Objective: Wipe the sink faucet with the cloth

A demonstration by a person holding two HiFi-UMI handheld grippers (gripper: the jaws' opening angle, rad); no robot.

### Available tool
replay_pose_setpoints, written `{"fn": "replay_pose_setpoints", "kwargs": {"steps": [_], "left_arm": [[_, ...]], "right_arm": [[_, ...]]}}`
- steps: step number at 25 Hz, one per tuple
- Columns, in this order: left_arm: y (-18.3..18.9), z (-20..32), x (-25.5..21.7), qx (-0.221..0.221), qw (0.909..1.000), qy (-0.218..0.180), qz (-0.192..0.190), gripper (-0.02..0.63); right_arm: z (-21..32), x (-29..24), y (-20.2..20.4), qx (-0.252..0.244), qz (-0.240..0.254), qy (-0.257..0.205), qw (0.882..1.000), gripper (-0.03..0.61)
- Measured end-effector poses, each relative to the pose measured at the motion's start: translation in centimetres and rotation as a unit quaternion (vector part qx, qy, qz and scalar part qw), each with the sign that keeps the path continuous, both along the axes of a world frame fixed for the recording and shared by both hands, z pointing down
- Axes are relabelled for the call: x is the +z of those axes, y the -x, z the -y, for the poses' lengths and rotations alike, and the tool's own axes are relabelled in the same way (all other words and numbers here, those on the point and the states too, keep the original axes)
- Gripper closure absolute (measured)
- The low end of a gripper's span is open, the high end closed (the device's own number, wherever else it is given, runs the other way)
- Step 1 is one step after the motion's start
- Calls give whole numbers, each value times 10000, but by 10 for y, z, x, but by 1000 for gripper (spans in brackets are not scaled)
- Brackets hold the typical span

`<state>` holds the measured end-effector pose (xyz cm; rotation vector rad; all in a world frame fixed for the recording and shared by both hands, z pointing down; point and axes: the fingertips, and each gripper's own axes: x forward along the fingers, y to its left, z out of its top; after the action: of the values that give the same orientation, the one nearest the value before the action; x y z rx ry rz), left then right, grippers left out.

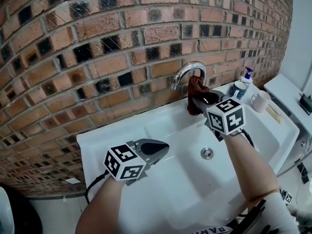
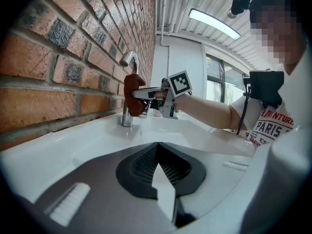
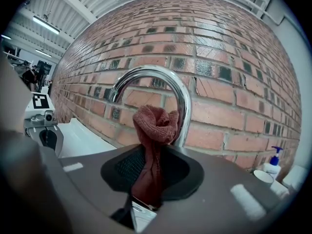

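Note:
A chrome gooseneck faucet (image 1: 187, 71) rises at the back of the white sink (image 1: 161, 189). My right gripper (image 1: 201, 99) is shut on a brown cloth (image 1: 197, 88), and the bunched cloth is pressed against the faucet's upright stem. In the right gripper view the cloth (image 3: 155, 130) stands up between the jaws of the right gripper (image 3: 151, 152), in front of the faucet (image 3: 146, 74). My left gripper (image 1: 160, 147) hovers over the left part of the basin, shut and empty; its own view shows the left gripper (image 2: 157, 146) and, beyond it, the faucet (image 2: 127, 82) and cloth (image 2: 131, 94).
A brick wall (image 1: 97, 43) runs close behind the sink. On the right ledge stand a soap pump bottle (image 1: 247, 76), a blue cup (image 1: 238, 89) and a white mug (image 1: 261, 101). The drain (image 1: 207, 153) lies in the basin below my right arm.

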<state>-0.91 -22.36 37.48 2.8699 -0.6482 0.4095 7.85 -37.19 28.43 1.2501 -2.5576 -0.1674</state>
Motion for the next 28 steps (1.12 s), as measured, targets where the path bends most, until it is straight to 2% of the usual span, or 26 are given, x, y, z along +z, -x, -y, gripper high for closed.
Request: {"fn": "replay_pose_setpoints", "kwargs": {"steps": [16,23,28], "left_arm": [[0,0,-1,0,10000,4,-4,607],[0,0,0,19,10000,0,-5,607],[0,0,0,14,10000,-4,2,607]], "right_arm": [[7,-5,-7,162,218,146,9995,485],[0,-46,-10,243,362,-342,9985,486],[-8,-60,3,106,337,-424,9985,486]]}}
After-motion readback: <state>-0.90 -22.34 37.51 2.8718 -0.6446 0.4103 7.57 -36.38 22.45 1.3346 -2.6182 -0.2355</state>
